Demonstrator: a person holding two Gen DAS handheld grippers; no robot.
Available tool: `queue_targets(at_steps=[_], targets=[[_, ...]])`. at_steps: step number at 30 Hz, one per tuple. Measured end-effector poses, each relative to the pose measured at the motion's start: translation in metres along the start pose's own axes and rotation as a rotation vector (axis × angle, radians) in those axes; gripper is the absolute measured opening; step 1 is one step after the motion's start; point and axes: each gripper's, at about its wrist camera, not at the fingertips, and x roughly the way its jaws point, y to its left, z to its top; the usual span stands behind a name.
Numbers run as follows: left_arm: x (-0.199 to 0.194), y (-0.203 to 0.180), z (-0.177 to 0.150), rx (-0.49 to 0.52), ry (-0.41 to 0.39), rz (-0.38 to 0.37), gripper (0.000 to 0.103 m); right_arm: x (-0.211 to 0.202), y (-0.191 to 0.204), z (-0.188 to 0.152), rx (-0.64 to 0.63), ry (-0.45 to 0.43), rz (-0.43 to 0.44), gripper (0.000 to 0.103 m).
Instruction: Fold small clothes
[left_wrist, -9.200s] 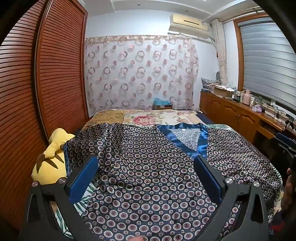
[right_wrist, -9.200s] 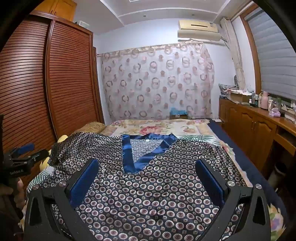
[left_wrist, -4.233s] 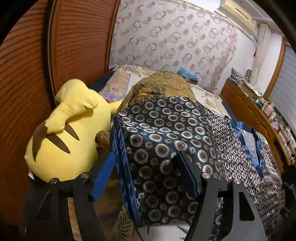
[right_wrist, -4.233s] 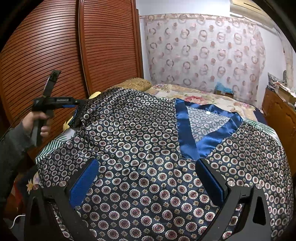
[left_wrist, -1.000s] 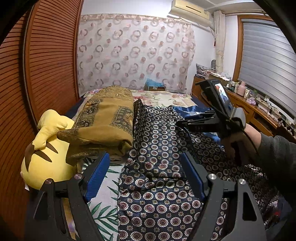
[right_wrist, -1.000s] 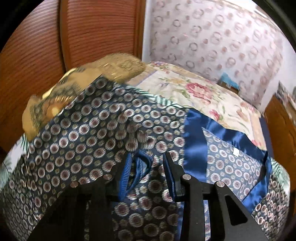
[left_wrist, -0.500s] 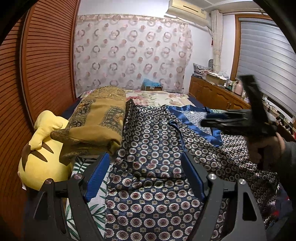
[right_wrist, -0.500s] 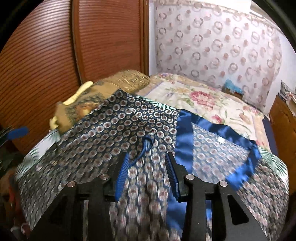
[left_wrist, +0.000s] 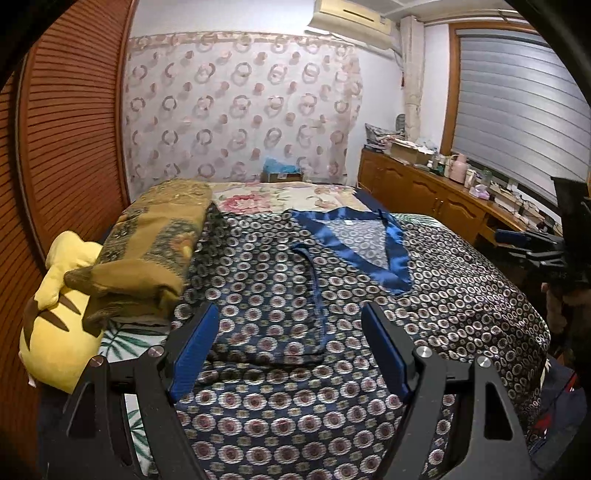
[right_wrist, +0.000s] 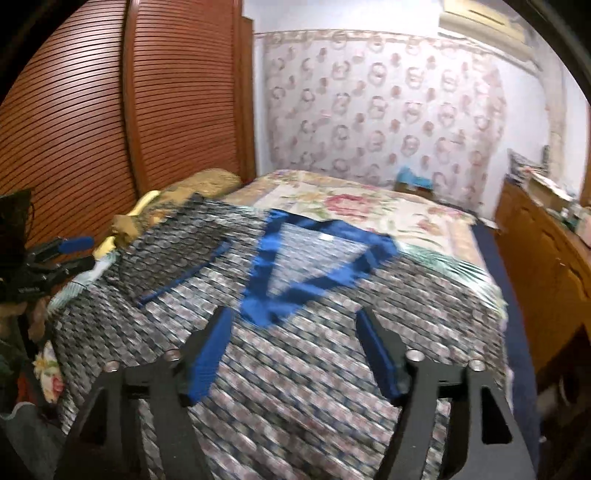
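Note:
A dark blue patterned satin top (left_wrist: 461, 288) with a bright blue V collar (left_wrist: 397, 254) lies spread on the bed. Its left sleeve (left_wrist: 258, 288) is folded inward over the body, its blue cuff edge (left_wrist: 317, 295) running down the middle. My left gripper (left_wrist: 290, 325) is open and empty, above the folded sleeve's near edge. My right gripper (right_wrist: 293, 332) is open and empty, held above the top (right_wrist: 314, 387) just below the collar (right_wrist: 266, 273); that view is blurred. Each gripper shows at the edge of the other's view.
A folded golden blanket (left_wrist: 155, 236) and a yellow plush toy (left_wrist: 59, 317) lie at the bed's left edge by the wooden louvred wardrobe (left_wrist: 70, 147). A wooden cabinet (left_wrist: 424, 192) with clutter runs along the right wall. The floral sheet (left_wrist: 280, 195) shows beyond the top.
My right gripper has let go of the blue sleeve cuff, opened, and pulled back to the right. The sleeve now lies folded over the body. My left gripper has stayed open and nearly still.

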Motion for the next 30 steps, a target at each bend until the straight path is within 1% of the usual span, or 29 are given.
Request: queue_targets(at_steps=[3, 9, 13, 16, 22, 25, 27, 30], targets=[[0.001, -0.010, 0.001, 0.016, -0.005, -0.021, 0.083, -0.023, -0.017, -0.025, 0.032, 0.010, -0.067, 0.076], [0.009, -0.032, 0.006, 0.048, -0.004, -0.057, 0.086, -0.059, -0.047, -0.061, 0.123, 0.032, -0.148, 0.076], [0.014, -0.045, 0.008, 0.064, 0.001, -0.074, 0.087, -0.075, -0.068, -0.077, 0.172, 0.047, -0.206, 0.076], [0.018, -0.053, 0.008, 0.083, 0.016, -0.064, 0.087, -0.080, -0.078, -0.088, 0.209, 0.064, -0.236, 0.075], [0.027, -0.066, 0.006, 0.104, 0.051, -0.075, 0.087, -0.077, -0.092, -0.092, 0.294, 0.109, -0.255, 0.075], [0.028, -0.071, 0.004, 0.105, 0.058, -0.082, 0.087, -0.068, -0.096, -0.094, 0.320, 0.136, -0.242, 0.075], [0.030, -0.074, 0.002, 0.105, 0.065, -0.089, 0.087, -0.063, -0.093, -0.092, 0.333, 0.160, -0.229, 0.072], [0.031, -0.076, -0.001, 0.106, 0.075, -0.097, 0.087, -0.065, -0.101, -0.091, 0.347, 0.178, -0.210, 0.069]])
